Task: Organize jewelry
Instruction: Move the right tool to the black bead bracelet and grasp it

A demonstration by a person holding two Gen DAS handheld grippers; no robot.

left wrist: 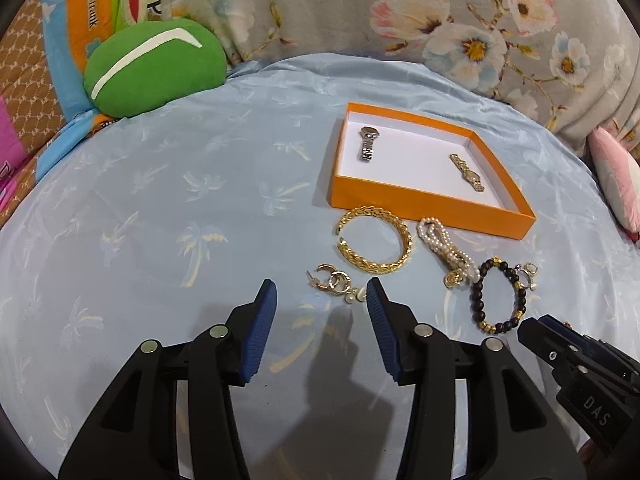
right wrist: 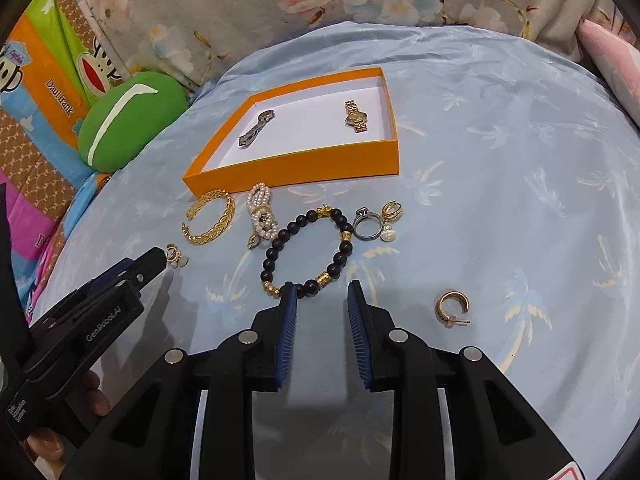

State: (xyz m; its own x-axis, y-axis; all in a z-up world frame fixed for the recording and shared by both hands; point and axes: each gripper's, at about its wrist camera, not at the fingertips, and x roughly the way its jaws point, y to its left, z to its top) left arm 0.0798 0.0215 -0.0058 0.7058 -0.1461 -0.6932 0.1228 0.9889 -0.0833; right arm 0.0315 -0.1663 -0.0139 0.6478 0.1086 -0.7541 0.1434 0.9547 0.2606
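With two watches already lying in the orange tray (left wrist: pixel 424 198), both the left gripper (left wrist: pixel 322 294) and right gripper (right wrist: pixel 322 294) are hovering spread and empty over loose jewelry just before it, the right nearest the black bead bracelet (right wrist: pixel 308 252).

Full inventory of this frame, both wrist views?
orange box: 1, white inside, far centre of sheet
watches: 2, silver watch and gold watch, in box
gold bangle: 1, in front of box
pearl bracelet: 1, white, beside bangle
bead bracelet: 1, black and gold, centre
silver ring: 1, beside beads
gold earrings: pearl-drop by ring, hoop right, cluster left
green cushion: 1, far left
blue sheet: 1
left gripper: jaws open
right gripper: jaws open
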